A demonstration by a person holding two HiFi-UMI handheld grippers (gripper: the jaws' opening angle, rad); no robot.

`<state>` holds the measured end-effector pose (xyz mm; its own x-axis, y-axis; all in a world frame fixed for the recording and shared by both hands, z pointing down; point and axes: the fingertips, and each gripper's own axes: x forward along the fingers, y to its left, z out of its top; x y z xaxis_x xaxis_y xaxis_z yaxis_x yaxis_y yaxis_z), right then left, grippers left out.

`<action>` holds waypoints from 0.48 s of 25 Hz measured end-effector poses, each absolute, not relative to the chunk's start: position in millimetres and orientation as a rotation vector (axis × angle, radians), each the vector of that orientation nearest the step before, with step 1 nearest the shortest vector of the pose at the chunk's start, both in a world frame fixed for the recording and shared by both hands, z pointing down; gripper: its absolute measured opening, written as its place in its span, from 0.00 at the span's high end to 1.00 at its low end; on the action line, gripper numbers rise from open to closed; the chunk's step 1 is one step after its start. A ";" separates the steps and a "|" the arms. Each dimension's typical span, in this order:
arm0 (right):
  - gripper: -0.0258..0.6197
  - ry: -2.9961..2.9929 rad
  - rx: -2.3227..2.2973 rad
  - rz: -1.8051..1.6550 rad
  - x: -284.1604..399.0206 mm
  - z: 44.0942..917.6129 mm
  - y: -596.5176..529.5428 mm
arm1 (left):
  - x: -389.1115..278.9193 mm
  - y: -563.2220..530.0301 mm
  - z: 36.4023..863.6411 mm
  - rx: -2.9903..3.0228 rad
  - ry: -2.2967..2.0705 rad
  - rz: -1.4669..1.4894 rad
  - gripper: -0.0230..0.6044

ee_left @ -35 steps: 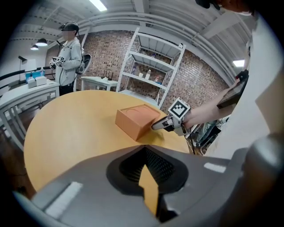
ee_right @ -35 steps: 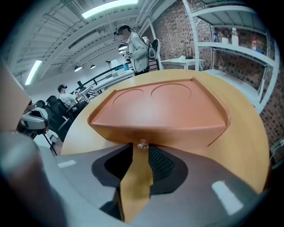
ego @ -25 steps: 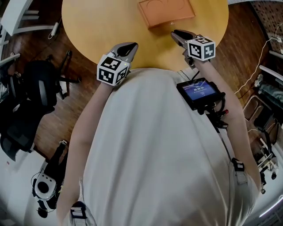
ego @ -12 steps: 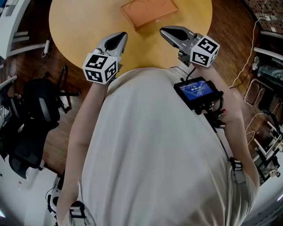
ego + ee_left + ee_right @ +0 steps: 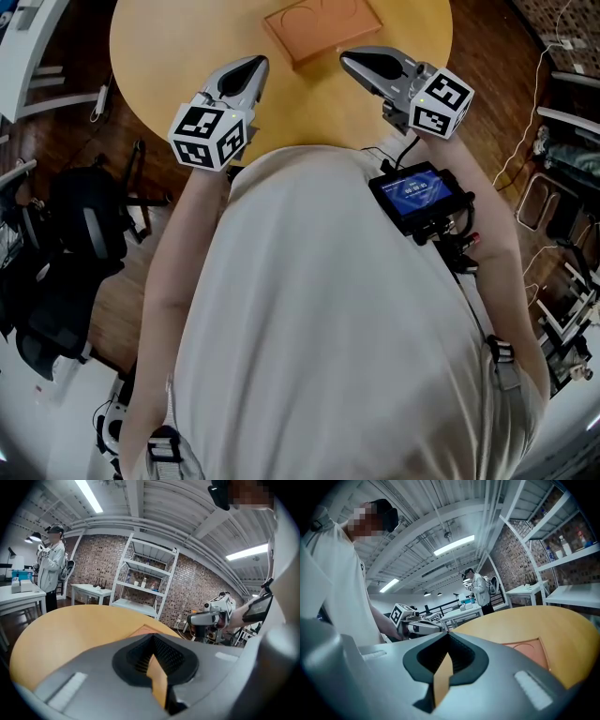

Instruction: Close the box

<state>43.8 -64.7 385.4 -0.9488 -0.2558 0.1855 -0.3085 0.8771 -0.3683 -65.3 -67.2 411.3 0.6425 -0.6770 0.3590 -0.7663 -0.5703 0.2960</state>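
Observation:
The flat orange box lies with its lid down at the far side of the round yellow table. My left gripper hovers above the table's near edge, left of the box, with its jaws together and nothing in them. My right gripper is to the right at about the same height, pointing left, shut and empty too. Neither touches the box. A corner of the box shows in the left gripper view past the closed jaws of the left gripper. The box lies to the right of the right gripper.
A black office chair stands on the wooden floor at the left. A small screen hangs at the person's chest. White shelving and white tables stand behind the table, and another person stands far off.
Both grippers have lifted off the table edge and come nearer the camera. The right one has turned so that it points left. The box has stayed where it was.

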 end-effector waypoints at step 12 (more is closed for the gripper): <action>0.96 -2.896 0.424 0.602 39.5 391.9 -68.0 | -62.0 -66.6 417.6 2.430 -1.125 0.300 0.96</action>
